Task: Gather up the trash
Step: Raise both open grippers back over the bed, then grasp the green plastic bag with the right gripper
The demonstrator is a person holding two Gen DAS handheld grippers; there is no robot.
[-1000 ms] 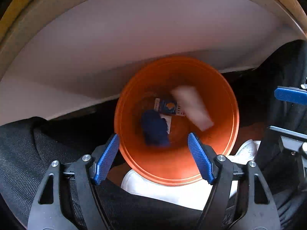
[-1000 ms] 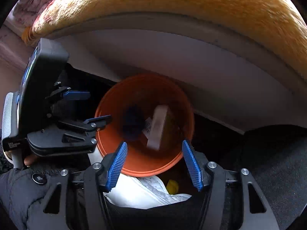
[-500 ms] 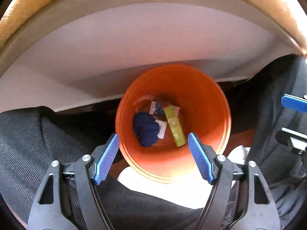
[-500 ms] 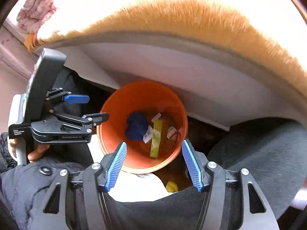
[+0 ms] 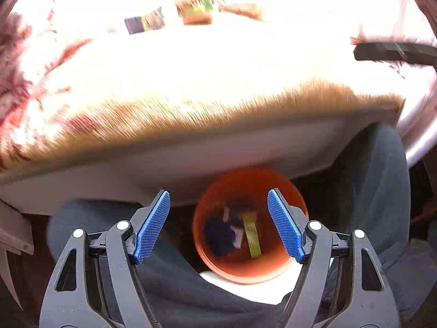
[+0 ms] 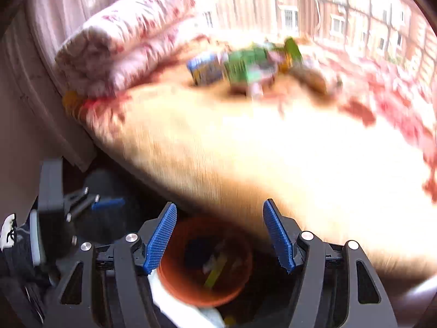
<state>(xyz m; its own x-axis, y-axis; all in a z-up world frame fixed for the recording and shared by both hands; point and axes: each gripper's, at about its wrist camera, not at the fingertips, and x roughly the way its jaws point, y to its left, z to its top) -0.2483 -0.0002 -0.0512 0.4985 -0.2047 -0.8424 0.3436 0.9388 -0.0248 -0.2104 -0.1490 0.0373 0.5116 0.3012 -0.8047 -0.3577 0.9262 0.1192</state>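
Your right gripper (image 6: 220,236) hung with its jaws wide apart and nothing between them. Below it, at six o'clock, stood the orange bin (image 6: 177,281) with a yellow-green strip (image 6: 215,273) inside. At twelve o'clock, blurred wrappers (image 6: 245,67) lay on the bed (image 6: 273,150). Your left gripper (image 6: 82,205) was at nine o'clock.

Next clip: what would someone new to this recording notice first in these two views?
Probably the round orange plastic bin low between the open blue-padded left tool, with a dark blue wad and a yellow-green strip inside. Next, the blurred cluster of colourful wrappers far back on the sunlit tan furry blanket, beyond the open right tool.
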